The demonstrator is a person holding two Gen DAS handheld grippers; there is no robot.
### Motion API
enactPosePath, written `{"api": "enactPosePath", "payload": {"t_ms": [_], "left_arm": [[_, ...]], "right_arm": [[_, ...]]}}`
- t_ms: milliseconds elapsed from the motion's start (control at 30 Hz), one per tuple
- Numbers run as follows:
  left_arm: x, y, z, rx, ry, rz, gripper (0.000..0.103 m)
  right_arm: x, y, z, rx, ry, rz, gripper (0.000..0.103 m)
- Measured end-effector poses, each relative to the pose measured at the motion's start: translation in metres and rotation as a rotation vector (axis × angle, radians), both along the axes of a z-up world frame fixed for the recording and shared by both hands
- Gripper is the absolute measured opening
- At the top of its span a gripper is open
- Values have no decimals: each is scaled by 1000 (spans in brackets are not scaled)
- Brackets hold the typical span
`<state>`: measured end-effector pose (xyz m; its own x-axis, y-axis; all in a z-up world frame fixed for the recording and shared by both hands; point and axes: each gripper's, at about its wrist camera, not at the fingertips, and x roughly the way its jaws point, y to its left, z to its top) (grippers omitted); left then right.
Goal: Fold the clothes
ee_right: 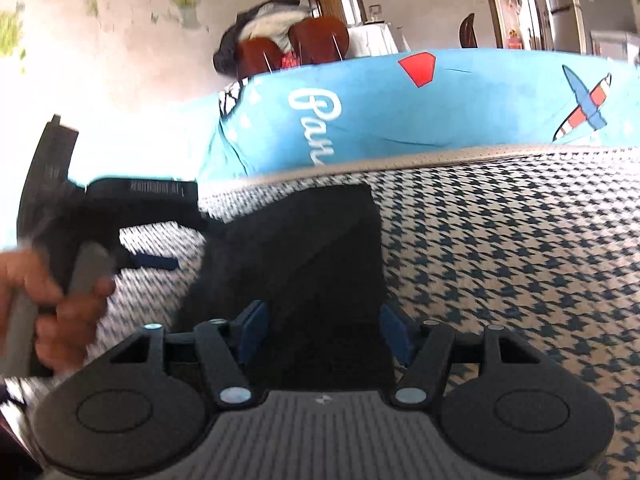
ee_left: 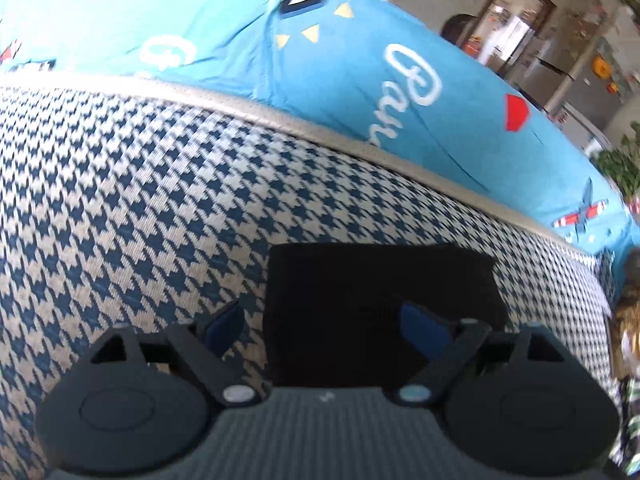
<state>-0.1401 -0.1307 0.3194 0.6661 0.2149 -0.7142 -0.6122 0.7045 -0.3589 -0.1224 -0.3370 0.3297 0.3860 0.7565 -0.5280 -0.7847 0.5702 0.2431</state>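
A folded black garment point(ee_left: 380, 312) lies on the houndstooth cover point(ee_left: 140, 208), near its pale trimmed edge. Both the left tool point(ee_left: 324, 326) and the right tool point(ee_right: 324, 330) stand with fingers apart around it, gripping nothing. Behind spreads a blue printed sheet point(ee_right: 460, 112).

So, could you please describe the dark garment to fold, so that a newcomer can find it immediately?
Start from the blue-and-cream houndstooth cover lying in front of the bright turquoise printed sheet. On that cover lies the black folded cloth, right before the open right hand-held gripper. It is the only plain, patternless fabric here.
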Motion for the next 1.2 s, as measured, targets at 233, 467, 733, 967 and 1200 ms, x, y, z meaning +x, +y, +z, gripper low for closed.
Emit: {"api": "enactPosePath", "payload": {"t_ms": [233,467,733,967,1200], "left_arm": [[3,-14,-4,-33,-37,-60,92],[17,-25,-17,-43,-32,-108,92],[23,-16,-29,-41,-11,-64,92],[25,-16,-30,-11,8,-76,92],[21,-24,-21,35,17,-85,93]], "right_arm": [[-11,20,-3,3,-29,96,32],[-13,23,-13,-54,-35,97,25],[-11,19,-27,-134,-20,72,19],[-13,17,-26,-162,-10,56,19],[-13,16,-21,-173,15,32,23]]}}
